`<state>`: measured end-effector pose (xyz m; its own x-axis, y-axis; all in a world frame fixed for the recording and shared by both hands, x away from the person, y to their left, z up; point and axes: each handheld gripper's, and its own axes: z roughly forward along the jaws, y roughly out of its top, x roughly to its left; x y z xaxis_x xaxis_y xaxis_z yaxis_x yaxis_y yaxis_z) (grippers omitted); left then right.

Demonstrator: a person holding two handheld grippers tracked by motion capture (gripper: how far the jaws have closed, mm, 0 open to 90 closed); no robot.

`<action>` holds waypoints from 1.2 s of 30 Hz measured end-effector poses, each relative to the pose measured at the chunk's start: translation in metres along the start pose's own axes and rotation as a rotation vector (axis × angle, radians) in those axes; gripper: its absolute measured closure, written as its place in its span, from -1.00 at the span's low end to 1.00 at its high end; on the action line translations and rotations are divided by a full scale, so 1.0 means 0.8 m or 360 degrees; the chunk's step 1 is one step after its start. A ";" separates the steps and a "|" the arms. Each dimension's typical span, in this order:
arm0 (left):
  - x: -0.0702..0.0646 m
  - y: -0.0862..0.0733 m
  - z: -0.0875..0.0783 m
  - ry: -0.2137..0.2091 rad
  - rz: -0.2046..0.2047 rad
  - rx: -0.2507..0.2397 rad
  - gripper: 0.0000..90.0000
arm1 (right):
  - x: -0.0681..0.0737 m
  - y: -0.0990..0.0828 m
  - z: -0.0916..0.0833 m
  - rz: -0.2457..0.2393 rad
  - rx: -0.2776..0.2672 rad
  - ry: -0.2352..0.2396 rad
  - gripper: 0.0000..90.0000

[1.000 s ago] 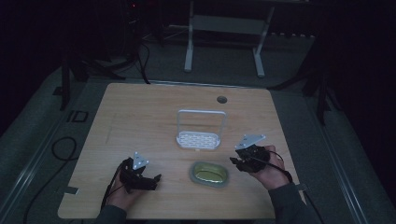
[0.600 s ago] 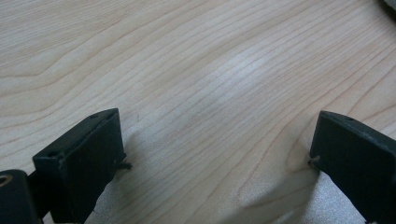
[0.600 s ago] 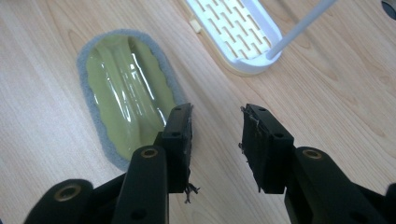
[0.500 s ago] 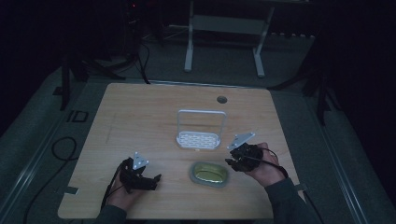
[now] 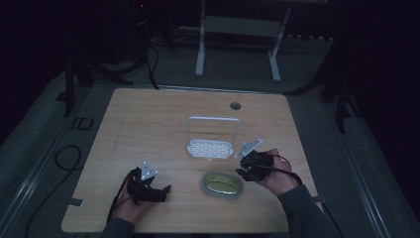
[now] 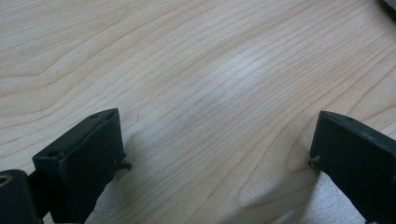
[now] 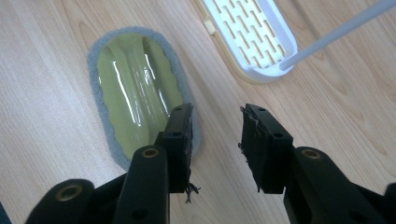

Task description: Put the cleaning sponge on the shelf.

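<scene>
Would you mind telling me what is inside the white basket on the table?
The white basket holds nothing visible; its slotted floor lies bare under the upright handle. The table beneath it is covered.

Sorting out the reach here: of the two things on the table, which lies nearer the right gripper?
The yellow-green sponge with the grey rim; one jaw of the right gripper hangs over its edge, while the white slotted basket sits farther off.

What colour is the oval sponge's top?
Yellow-green with a grey rim, clearest in the right gripper view.
</scene>
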<state>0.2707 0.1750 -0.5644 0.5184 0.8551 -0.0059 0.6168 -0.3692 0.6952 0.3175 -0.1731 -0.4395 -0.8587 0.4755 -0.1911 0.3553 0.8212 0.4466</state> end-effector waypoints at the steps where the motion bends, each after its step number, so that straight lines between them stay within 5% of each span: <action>1: 0.000 0.000 0.000 0.0000 0.0000 0.0000 -0.94 | 0.000 0.001 0.000 -0.0008 0.0007 0.0002 0.40; 25: 0.000 0.000 0.000 -0.0001 0.0000 0.0000 -0.94 | 0.009 0.030 0.018 -0.0170 0.0122 0.0078 0.44; 36: 0.000 0.000 0.000 0.0000 0.0000 0.0000 -0.94 | 0.012 0.039 0.025 -0.0186 0.0156 0.0137 0.44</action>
<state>0.2707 0.1750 -0.5644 0.5184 0.8551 -0.0063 0.6170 -0.3689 0.6952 0.3281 -0.1364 -0.4449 -0.9233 0.3497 -0.1590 0.2821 0.8981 0.3373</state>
